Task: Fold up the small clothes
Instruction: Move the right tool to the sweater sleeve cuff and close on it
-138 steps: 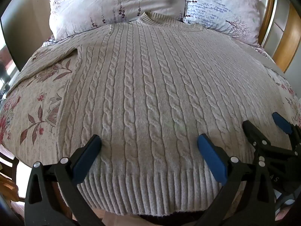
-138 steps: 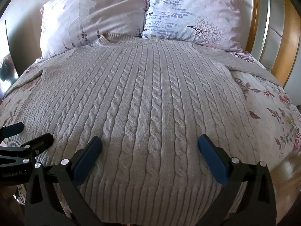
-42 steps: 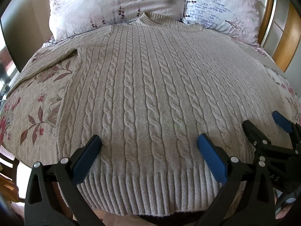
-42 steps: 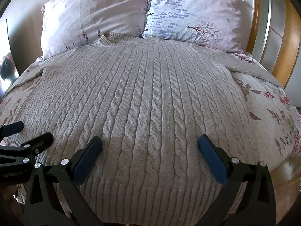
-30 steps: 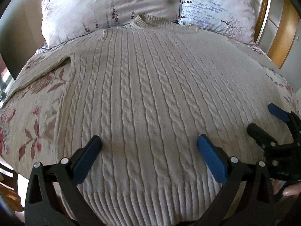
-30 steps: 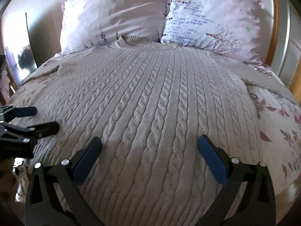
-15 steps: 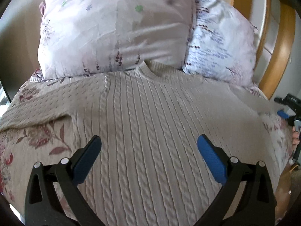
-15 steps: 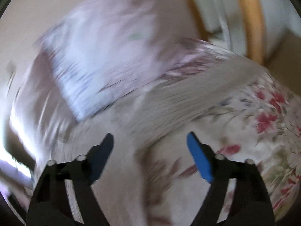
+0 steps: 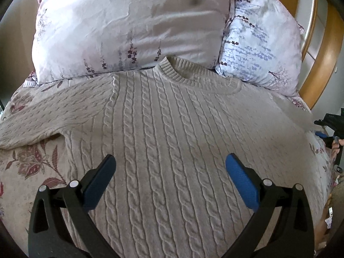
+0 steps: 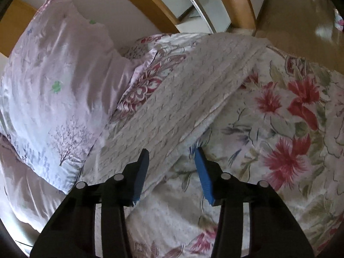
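While sweater [image 9: 172,139] lies flat, pillows [image 9: 129,25] behind collar, both claws open, R claw [image 10: 172,167] closing astride sleeve edge.

Each claw [image 9: 169,180] [image 10: 172,172] — black plastic arms, silver rivets — carries ribbed blue pads [image 9: 240,180].

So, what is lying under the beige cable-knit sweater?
The beige cable-knit sweater lies flat on a floral bedspread, which shows beside both sleeves. Its collar reaches the two pale printed pillows. What is under its middle is covered.
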Tool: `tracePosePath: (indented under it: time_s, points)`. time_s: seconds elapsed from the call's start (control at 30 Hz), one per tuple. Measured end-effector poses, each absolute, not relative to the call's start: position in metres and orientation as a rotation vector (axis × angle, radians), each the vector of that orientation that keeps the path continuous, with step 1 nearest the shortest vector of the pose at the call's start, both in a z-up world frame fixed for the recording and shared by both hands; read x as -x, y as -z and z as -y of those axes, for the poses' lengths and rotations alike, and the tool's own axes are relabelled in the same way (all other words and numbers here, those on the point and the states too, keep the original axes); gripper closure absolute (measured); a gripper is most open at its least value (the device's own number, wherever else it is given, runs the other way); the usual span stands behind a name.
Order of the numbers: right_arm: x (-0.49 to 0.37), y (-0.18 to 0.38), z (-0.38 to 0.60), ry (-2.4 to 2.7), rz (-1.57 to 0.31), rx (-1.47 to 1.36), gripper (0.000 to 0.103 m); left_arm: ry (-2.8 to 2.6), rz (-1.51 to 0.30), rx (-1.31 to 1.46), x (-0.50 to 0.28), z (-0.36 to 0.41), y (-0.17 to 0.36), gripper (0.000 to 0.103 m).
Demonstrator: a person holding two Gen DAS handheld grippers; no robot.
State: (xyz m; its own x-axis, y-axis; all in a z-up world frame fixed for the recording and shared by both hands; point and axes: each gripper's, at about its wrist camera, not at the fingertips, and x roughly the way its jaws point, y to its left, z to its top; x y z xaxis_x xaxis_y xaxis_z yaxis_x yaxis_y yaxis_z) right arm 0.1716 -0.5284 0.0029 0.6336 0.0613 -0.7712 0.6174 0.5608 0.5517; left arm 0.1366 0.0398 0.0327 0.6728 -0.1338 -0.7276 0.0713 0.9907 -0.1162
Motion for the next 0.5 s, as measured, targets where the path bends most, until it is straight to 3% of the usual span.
tracePosePath:
  time_s: [0.13, 0.3, 0.5]
  points:
    - [-0.176, -0.001, 0.531, 0.387, -0.821, -0.935, 0.063, 0.115, -0.832, 0.095, -0.141, -0.043, -0.029, 0.002]
    - [-0.175, 0.005, 0.535, 0.418, -0.790, -0.927, 0.085, 0.142, -0.840, 0.124, -0.143, -0.044, -0.025, 0.002]
    - [-0.177, -0.001, 0.527, 0.428, -0.779, -0.824, 0.093, 0.158, -0.845, 0.149, -0.145, -0.045, -0.022, 0.002]
